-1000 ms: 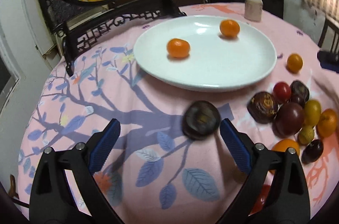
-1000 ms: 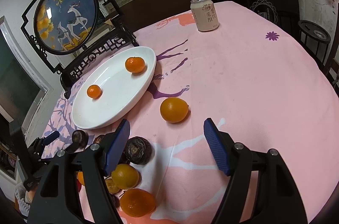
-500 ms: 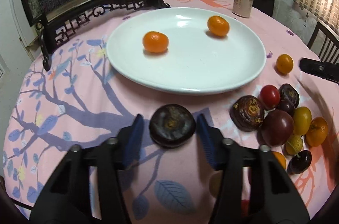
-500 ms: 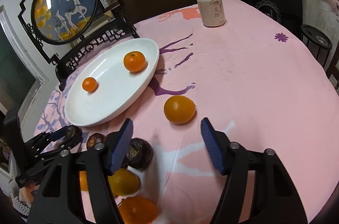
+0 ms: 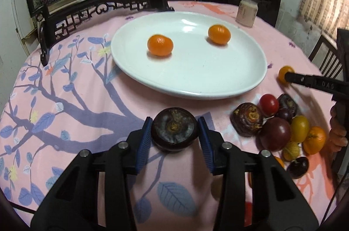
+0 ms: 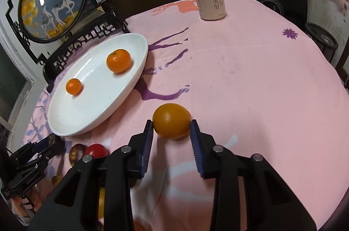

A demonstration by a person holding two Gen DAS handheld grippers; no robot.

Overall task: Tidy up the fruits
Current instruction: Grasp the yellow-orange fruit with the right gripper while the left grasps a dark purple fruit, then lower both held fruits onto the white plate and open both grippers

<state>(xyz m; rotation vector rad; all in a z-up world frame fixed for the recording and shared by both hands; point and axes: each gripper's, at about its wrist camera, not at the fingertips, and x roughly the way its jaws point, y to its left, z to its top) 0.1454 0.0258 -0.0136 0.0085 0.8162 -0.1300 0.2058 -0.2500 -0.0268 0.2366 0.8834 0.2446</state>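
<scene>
Left gripper [image 5: 174, 129]: both blue pads pressed against the sides of a dark purple fruit [image 5: 175, 128], jaws closed down to the fruit's width, so it has a grip on it. That fruit sits low over the pink tablecloth [image 5: 87, 100], just in front of the near rim of the white plate [image 5: 196, 78]; can't tell from this angle whether it's touching the cloth or just off it. Right gripper [image 6: 171, 132]: pads on either side of an orange fruit [image 6: 171, 120], left pad in contact, right pad touching or nearly so, jaws narrowed to about fruit width. The orange fruit rests on the cloth just right of the plate's edge. Two tangerines on the plate, apart from each other: one toward the left [image 5: 160, 45], one toward the back right [image 5: 219, 34]. Loose pile to the right of the left gripper: red tomato [image 5: 270, 102], brown wrinkled fruit [image 5: 246, 119], dark maroon fruit [image 5: 275, 133], yellow fruit [image 5: 300, 128], plus a few more small ones packed against them. Beverage can [image 6: 209, 0] upright at the far side of the table, well apart from the fruit. Round painted deer screen [image 6: 51, 0] in a black frame stands behind the plate.
</scene>
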